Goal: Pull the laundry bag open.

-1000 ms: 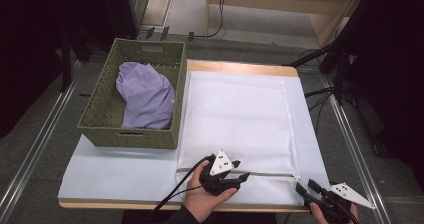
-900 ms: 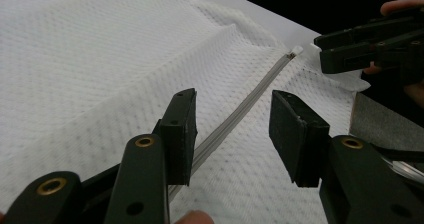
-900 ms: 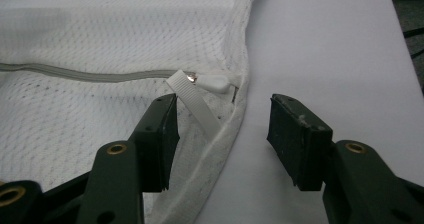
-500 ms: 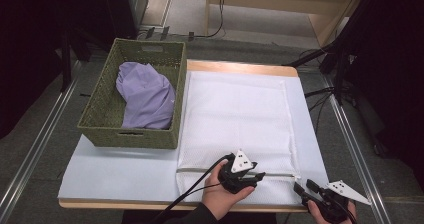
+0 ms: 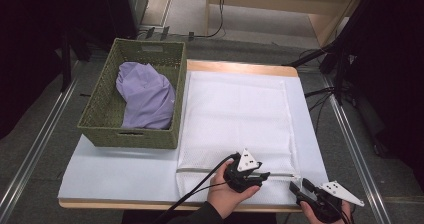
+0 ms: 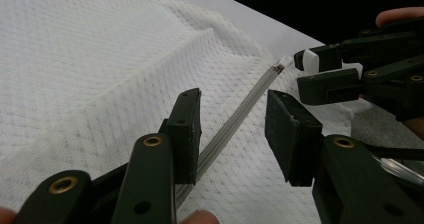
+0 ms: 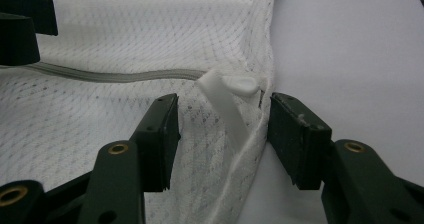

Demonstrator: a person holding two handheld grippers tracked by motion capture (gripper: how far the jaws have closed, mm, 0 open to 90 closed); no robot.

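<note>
A: Mesh everywhere under both tools. The white mesh laundry bag (image 5: 235, 114) lies flat on the table (image 5: 115, 169), and the left gripper (image 5: 263, 175) sits low over its near end, right on the grey zipper (image 6: 235, 121).

B: Is that gripper clamped on the zipper?

A: No. In the left gripper view its jaws stand apart with the zipper line running up between them, and neither pad presses on it. Those jaws have just been closing somewhat, with only the zipper and mesh between them.

B: And the right gripper (image 5: 298, 186)?

A: It rests at the bag's near corner, just beyond the end of the zipper from the left gripper. Its jaws are apart too. The white zipper pull tab (image 7: 227, 96) lies between them, a little ahead of the pads, touching neither. The bag's seamed edge (image 7: 260, 129) runs close beside the right-hand pad.

B: How close are the two tools?

A: Near each other. From the left gripper's camera the right gripper shows just ahead, at the zipper's far end.

B: Anything else around?

A: Well away from both grippers, beside the bag's far half, a green woven basket (image 5: 100, 119) holds a lilac garment (image 5: 145, 96).
</note>
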